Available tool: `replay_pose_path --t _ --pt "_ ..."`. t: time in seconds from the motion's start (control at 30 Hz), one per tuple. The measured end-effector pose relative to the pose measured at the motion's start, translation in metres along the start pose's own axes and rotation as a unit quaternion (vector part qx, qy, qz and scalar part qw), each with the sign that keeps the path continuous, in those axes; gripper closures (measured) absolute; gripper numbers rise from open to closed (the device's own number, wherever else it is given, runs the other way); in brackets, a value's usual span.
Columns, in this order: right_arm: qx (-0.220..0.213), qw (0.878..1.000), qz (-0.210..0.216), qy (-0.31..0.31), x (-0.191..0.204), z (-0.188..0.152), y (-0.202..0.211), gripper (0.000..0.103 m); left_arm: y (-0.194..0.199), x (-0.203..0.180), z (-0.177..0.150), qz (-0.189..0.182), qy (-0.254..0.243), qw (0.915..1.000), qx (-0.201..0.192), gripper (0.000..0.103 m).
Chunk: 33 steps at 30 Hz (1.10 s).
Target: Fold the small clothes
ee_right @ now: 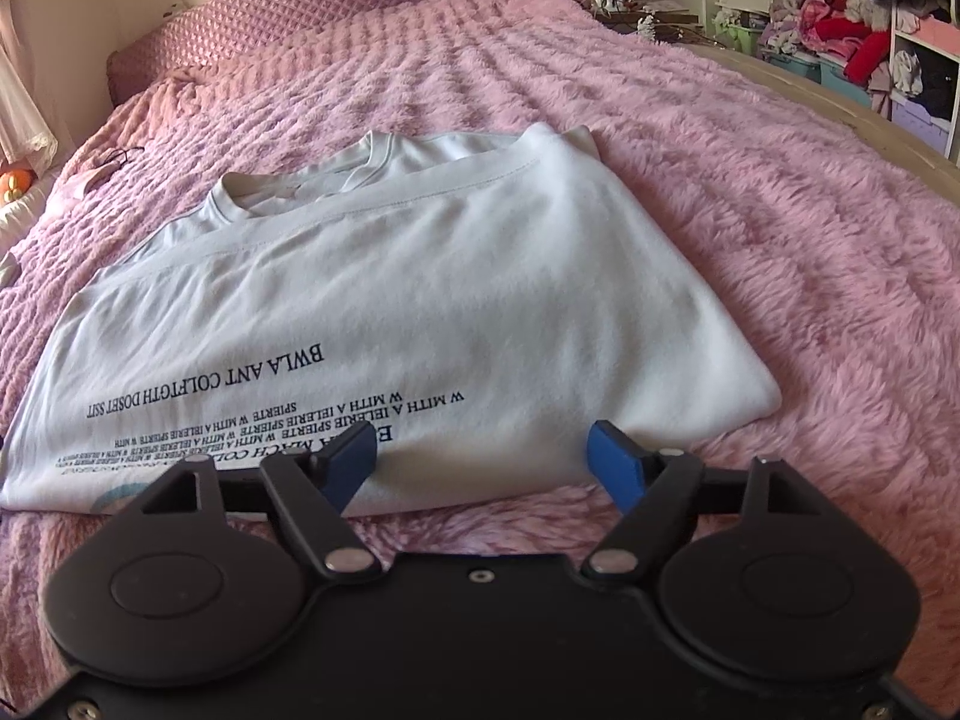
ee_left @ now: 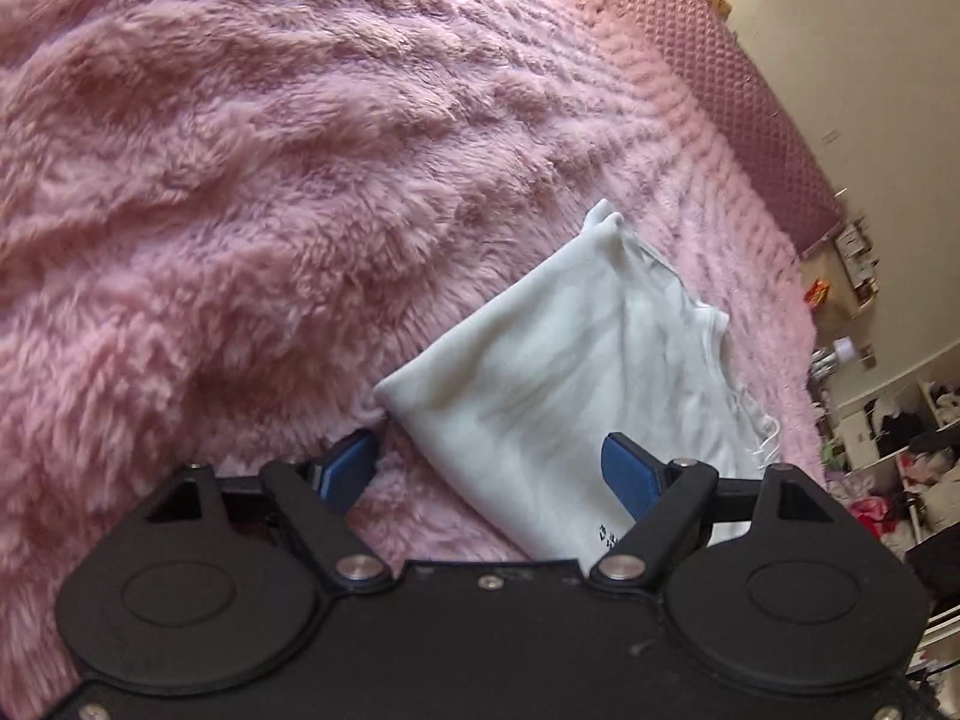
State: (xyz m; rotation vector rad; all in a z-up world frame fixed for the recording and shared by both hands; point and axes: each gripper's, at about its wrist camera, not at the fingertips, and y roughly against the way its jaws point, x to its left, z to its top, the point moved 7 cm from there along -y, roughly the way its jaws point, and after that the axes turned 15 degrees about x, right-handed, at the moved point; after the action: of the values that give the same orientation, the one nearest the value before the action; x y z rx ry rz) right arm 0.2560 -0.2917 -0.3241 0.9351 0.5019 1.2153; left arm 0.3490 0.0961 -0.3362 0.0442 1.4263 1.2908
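A white T-shirt (ee_right: 384,312) is seen lying folded on a pink fluffy blanket (ee_right: 750,192), filling the centre and lower left of the right wrist view; its collar is toward the upper centre and black printed lettering (upside down from this side) runs along its near edge. The right gripper (ee_right: 483,459) is held at the bottom centre of that frame, its blue fingers (ee_right: 612,465) spread apart over the near fold of the shirt, with nothing pinched between them. In the left wrist view the same shirt (ee_left: 576,384) is seen in the lower right, one corner pointing to the upper centre. The left gripper (ee_left: 486,468) is held with jaws wide apart: the right-hand finger is over the cloth, the left-hand one over the blanket (ee_left: 270,180). No grip on the fabric is seen. A quilted headboard (ee_right: 336,6) and cluttered shelves (ee_right: 852,18) are noted along the upper edge.
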Motion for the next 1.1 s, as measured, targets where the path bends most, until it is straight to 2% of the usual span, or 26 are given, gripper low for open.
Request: replay_pose_path --t 0.23,0.37,0.5,0.53,0.57,0.6,0.67,0.73,0.87,1.1 --pt "-0.021 0.999 -0.018 -0.039 -0.008 0.000 0.009 0.025 -0.007 0.003 0.015 -0.027 0.047 0.9984 -0.017 0.019" --pt "-0.028 0.997 -0.025 -0.071 -0.013 0.002 0.011 0.025 -0.014 -0.002 0.020 -0.018 0.044 0.9986 -0.020 0.024" --pt "-0.028 0.996 -0.034 -0.083 -0.013 0.004 0.010 0.025 -0.019 -0.003 0.020 -0.014 0.043 0.9987 -0.023 0.024" --pt "-0.026 0.996 -0.036 -0.083 -0.013 0.004 0.010 0.025 -0.018 -0.003 0.020 -0.013 0.043 0.9987 -0.024 0.027" --pt "-0.025 0.996 -0.038 -0.083 -0.012 0.004 0.010 0.025 -0.017 -0.003 0.020 -0.007 0.044 0.9987 -0.026 0.039" --pt "-0.025 0.996 -0.039 -0.082 -0.012 0.004 0.010 0.025 -0.017 -0.003 0.020 0.000 0.043 0.9987 -0.028 0.045" --pt "-0.025 0.996 -0.040 -0.081 -0.012 0.003 0.009 0.025 -0.016 0.000 0.019 0.015 0.041 0.9986 -0.031 0.078" --pt "-0.023 0.996 -0.040 -0.081 -0.012 0.002 0.009 0.025 -0.016 0.003 0.019 0.019 0.040 0.9985 -0.031 0.080" --pt "-0.017 0.996 -0.041 -0.081 -0.013 0.000 0.007 0.025 -0.012 0.001 0.019 0.012 0.034 0.9986 -0.039 0.096" --pt "-0.012 0.995 -0.041 -0.085 -0.014 -0.001 0.006 0.024 -0.010 -0.004 0.022 -0.002 0.033 0.9987 -0.038 0.100"
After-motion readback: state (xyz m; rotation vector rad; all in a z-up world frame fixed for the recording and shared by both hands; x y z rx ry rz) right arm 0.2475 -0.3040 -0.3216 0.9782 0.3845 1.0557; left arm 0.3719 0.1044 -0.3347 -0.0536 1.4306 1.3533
